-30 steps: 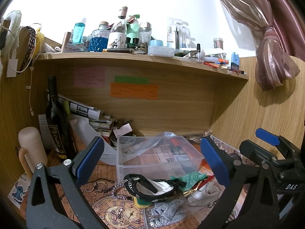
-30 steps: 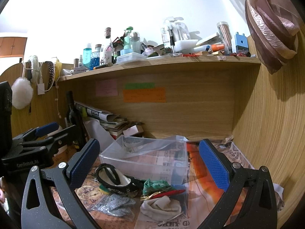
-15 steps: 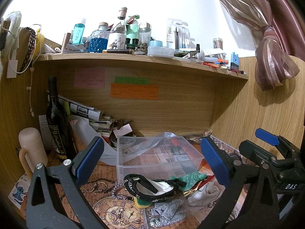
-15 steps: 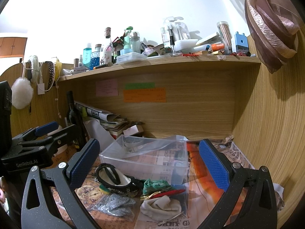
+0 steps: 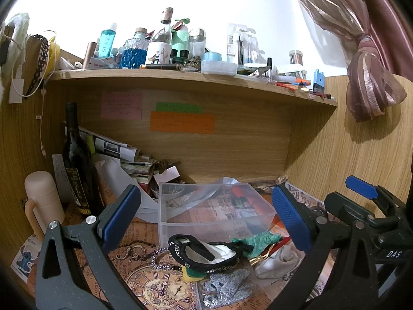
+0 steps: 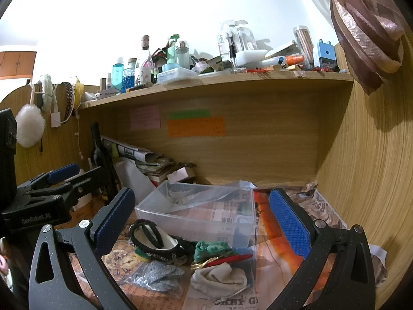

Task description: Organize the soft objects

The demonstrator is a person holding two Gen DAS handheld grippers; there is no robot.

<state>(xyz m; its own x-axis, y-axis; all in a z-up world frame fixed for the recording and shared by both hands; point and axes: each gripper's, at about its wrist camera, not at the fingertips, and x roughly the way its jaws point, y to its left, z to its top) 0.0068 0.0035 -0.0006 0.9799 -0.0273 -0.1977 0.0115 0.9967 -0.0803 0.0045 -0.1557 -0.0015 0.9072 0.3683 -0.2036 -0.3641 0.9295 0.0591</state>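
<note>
A clear plastic bin (image 5: pixel 214 213) (image 6: pixel 201 213) stands on the desk with only a loose plastic sheet in it. In front of it lies a pile of soft items: a black-trimmed white pouch (image 5: pixel 206 253) (image 6: pixel 157 242), a green cloth (image 5: pixel 258 241) (image 6: pixel 211 249), a white cloth (image 5: pixel 273 263) (image 6: pixel 219 277) and a silver glitter piece (image 5: pixel 227 289) (image 6: pixel 157 275). My left gripper (image 5: pixel 206 217) is open and empty above the pile. My right gripper (image 6: pixel 202 219) is open and empty, also above the pile.
A dark wine bottle (image 5: pixel 77 162) and a beige flask (image 5: pixel 42 204) stand at the left. Stacked papers (image 5: pixel 121 155) lie behind the bin. A crowded shelf (image 5: pixel 180 75) runs overhead. Wooden walls close the right side, with a tied curtain (image 5: pixel 369 77).
</note>
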